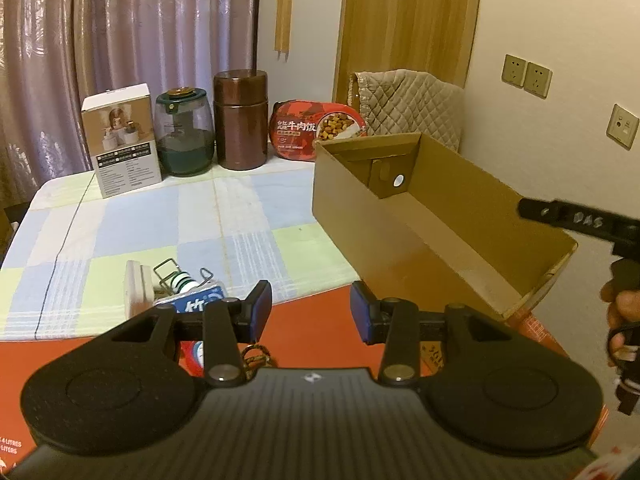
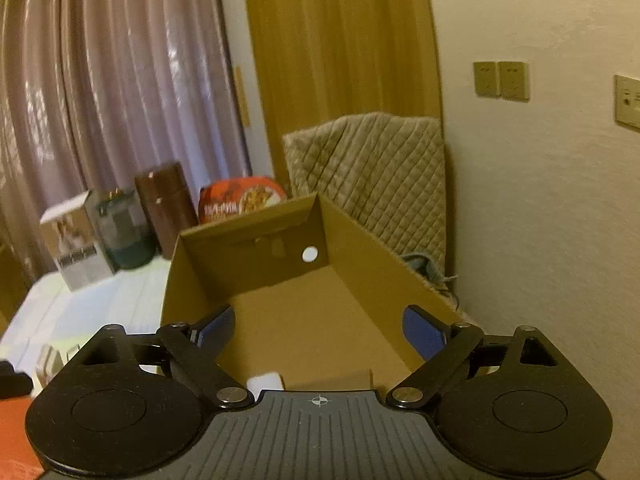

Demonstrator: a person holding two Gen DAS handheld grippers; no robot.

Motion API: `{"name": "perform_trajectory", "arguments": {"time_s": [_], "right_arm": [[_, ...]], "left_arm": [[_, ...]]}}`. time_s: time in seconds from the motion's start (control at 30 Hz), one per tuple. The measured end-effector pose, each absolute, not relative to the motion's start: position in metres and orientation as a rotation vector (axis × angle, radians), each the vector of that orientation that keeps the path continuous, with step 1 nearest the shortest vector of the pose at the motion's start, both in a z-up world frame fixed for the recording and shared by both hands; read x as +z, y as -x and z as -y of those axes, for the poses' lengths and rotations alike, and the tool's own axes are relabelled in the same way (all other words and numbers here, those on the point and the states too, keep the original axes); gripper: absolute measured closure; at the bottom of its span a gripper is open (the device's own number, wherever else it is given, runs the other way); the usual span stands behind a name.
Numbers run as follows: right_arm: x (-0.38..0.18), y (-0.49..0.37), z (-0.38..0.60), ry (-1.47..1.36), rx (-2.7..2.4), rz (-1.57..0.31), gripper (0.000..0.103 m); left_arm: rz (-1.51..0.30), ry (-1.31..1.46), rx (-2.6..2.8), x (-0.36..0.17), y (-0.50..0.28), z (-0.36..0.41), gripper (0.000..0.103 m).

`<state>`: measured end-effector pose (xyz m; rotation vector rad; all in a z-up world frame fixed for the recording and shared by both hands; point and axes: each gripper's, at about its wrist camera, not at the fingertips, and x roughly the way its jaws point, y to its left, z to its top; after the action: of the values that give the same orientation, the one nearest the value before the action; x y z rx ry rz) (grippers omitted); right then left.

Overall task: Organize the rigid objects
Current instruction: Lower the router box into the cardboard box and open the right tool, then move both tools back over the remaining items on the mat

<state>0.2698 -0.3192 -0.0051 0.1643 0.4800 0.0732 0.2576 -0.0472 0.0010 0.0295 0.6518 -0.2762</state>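
Right gripper [image 2: 318, 330] over cardboard box [image 2: 360, 248], jaws wide apart & empty; left gripper [image 1: 311, 312] jaws apart, nothing held. Next prob: grab bottle [image 1: 188, 286] off desk [image 1: 160, 216]

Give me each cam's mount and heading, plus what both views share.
Left wrist: on the left gripper, jaws empty with a gap between them, looking over the checked table toward the curtain; a hand holding the right gripper shows at the edge.
Right wrist: on the right gripper, open, looking into the cardboard box.
Shared: cardboard box, brown canister, green jar.
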Motion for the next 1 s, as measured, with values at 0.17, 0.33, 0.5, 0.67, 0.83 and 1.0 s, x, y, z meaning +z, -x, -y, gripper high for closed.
{"name": "perform_trajectory", "arguments": {"time_s": [0.17, 0.33, 0.5, 0.67, 0.83, 1.0], "right_arm": [[0.01, -0.245, 0.309, -0.227, 0.129, -0.457, 0.014], [0.02, -0.217, 0.281, -0.249, 0.275, -0.458, 0.013], [0.021, -0.192, 0.247, -0.182, 0.397, -0.471, 0.013], [0.005, -0.18, 0.217, -0.121, 0.473, -0.522, 0.013], [-0.011, -0.184, 0.206, -0.114, 0.507, -0.586, 0.013], [-0.022, -0.194, 0.202, -0.094, 0.485, -0.632, 0.013]], "left_arm": [[-0.653, -0.024, -0.247, -0.001, -0.245, 0.033, 0.066], [-0.661, 0.024, -0.185, -0.004, -0.219, 0.005, 0.066], [-0.663, 0.035, -0.109, -0.01, -0.19, -0.027, 0.066], [-0.677, 0.011, -0.06, -0.022, -0.168, -0.053, 0.064], [-0.702, 0.004, -0.058, -0.036, -0.162, -0.064, 0.064], [-0.729, 0.047, -0.068, -0.046, -0.169, -0.067, 0.064]]}}
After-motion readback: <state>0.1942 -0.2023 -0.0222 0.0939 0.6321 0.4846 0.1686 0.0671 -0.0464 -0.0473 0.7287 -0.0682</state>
